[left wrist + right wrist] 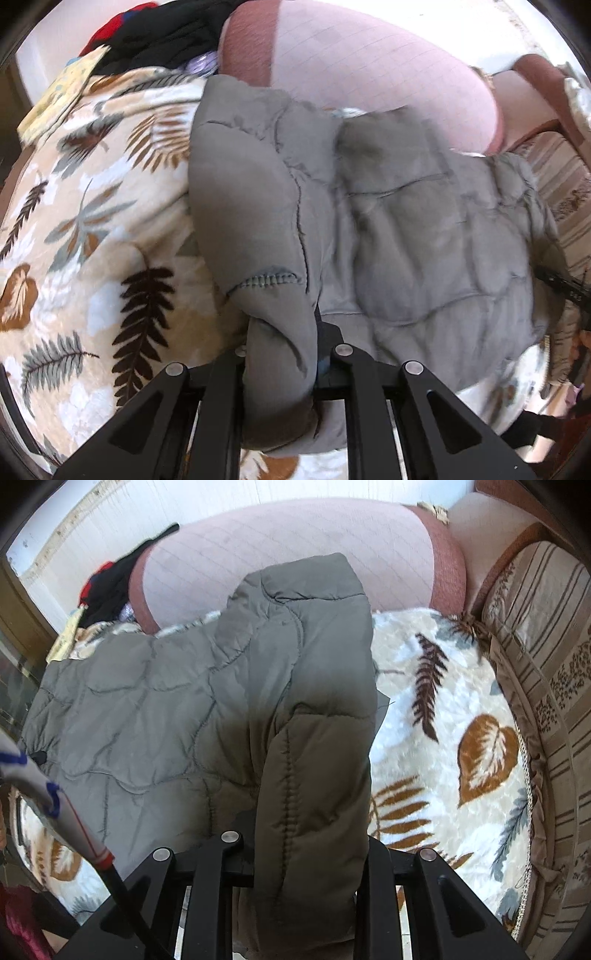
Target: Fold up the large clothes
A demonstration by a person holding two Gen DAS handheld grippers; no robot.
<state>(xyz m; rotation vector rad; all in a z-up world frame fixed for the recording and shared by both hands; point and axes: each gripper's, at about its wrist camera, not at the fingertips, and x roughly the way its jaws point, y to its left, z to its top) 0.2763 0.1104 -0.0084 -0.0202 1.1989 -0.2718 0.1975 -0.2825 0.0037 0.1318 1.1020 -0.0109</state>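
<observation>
1. Jacket (pixel 388 206), grey and quilted, lies spread on the leaf-print blanket (pixel 92 206) over a couch, with its near edge lifted into both claws.
2. Nearest in the left wrist view, the left gripper (pixel 284 350) is clenched on a bunched fold of the jacket; the cloth fills the gap between its jaws.
3. Nearest in the right wrist view, the right gripper (pixel 310 849) is clenched on a thicker padded roll, likely a sleeve or hem; its jaws stand a little wider for the bulk.
4. Handling, as a judgement: puffy, soft and light, it will sag and billow, not crease sharply. The shell looks smooth, so it may slip; stitched seams and hems give the surest hold.
5. Farther off, the pink backrest (pixel 288 550) rises behind the jacket.
6. Only the left view shows the jacket's far side running toward the striped cushion (pixel 565 195), and the dark clothes pile (pixel 166 33) up close.
7. Only the right view shows a sleeve (pixel 29 775), white with blue marks, at the left edge, and the jacket's raised fold against the backrest.
</observation>
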